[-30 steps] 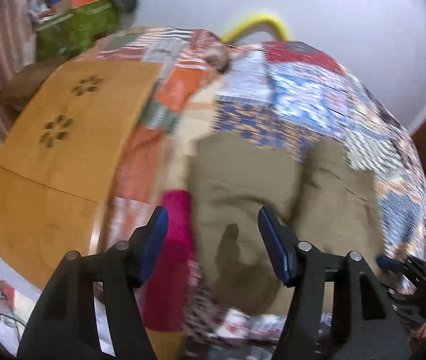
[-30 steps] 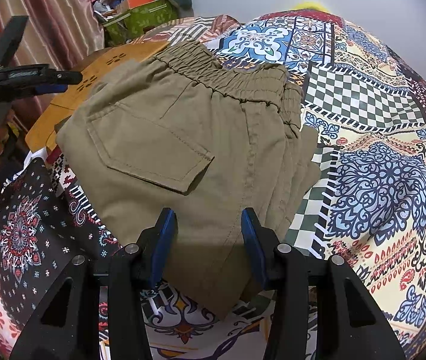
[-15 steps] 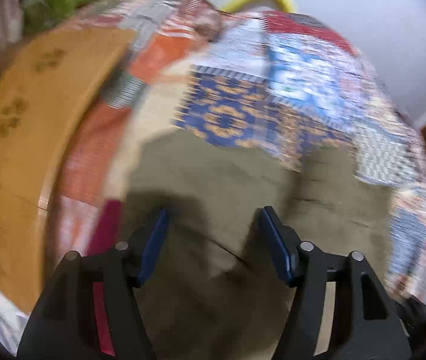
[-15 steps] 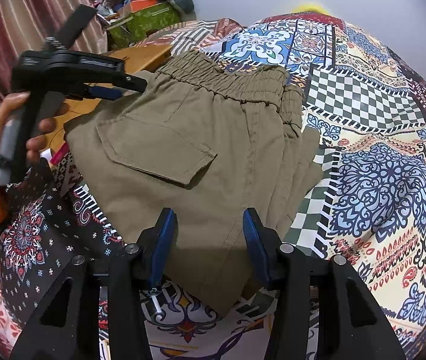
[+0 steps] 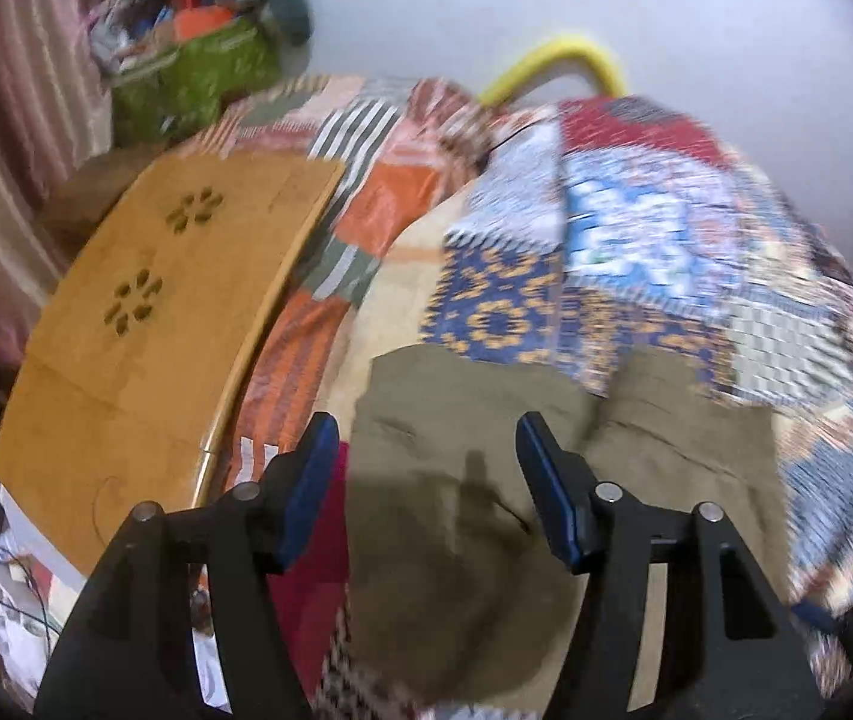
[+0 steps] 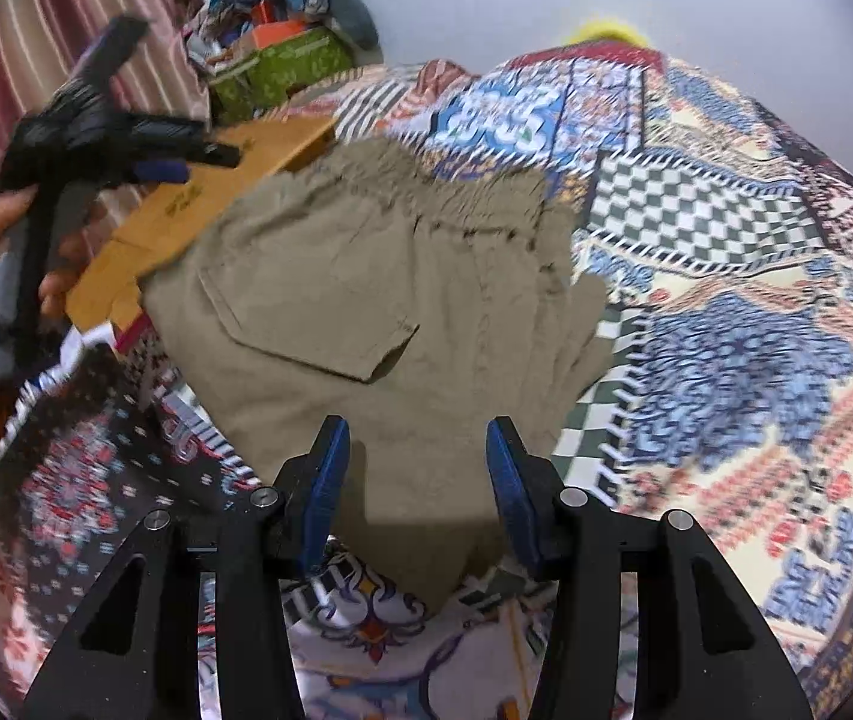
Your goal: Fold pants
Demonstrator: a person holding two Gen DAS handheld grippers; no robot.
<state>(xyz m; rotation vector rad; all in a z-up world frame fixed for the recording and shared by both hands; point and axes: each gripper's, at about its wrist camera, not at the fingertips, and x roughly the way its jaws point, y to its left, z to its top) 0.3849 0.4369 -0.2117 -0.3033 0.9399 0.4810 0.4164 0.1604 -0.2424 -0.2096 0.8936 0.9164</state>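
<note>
Olive pants, folded into a compact stack, lay on the patchwork bedspread of the bed, elastic waistband at the far side, back pocket facing up, layered edges stepped along the right side. Seen from the right wrist view: right hand-held gripper spread wide, empty, blue pads either side of the near edge of the stack, contact with the cloth not clear. Seen at the upper left of the same view: left hand-held gripper, blurred, raised above the wooden board, held in a bare hand, well apart from the pants. From the left wrist view: left hand-held gripper likewise spread and empty, pants below and between its pads, blurred. Wooden board with flower-shaped cut-outs beside the bedspread, just left of the pants. Green box under a heap of clothes near the striped curtain; yellow curved tube against the wall behind the bed.
</note>
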